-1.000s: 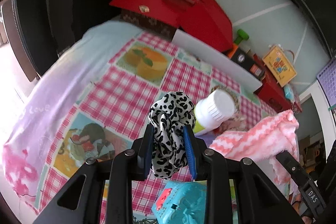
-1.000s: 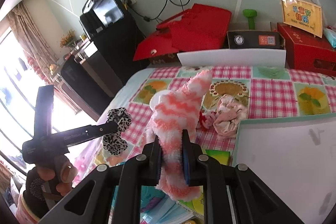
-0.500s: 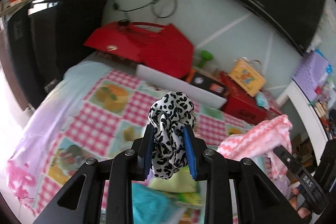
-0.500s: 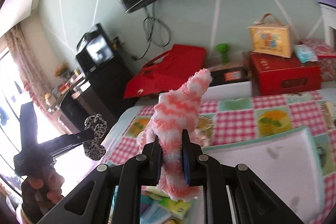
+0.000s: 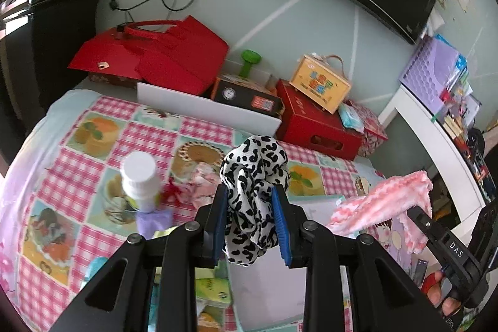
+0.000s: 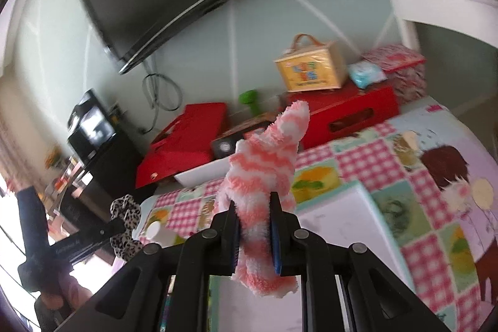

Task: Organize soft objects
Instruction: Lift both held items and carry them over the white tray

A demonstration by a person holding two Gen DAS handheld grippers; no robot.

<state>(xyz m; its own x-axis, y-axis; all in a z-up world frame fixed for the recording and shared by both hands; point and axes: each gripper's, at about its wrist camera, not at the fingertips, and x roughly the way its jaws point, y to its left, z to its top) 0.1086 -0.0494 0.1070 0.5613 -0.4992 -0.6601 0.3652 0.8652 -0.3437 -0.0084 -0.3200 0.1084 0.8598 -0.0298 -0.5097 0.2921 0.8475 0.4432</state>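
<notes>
Two hand-held claws are raised above a table covered in a pink checked cloth with fruit pictures (image 5: 140, 142). The left claw (image 5: 251, 223) pinches a bunched black-and-white leopard-print fabric scrunchie (image 5: 253, 173), its blue pads pressed into the folds so it hangs clear of the clutter. The right claw (image 6: 252, 234) is clamped on a fluffy pink-and-white striped sock (image 6: 264, 173), which stands up limply above the jaws. Both soft items are held aloft, probably to carry them towards the pale rectangular tray (image 6: 345, 226) lying just below. A white-capped plastic bottle (image 5: 139, 179) and a crumpled pink cloth (image 5: 202, 187) rest on the cloth.
</notes>
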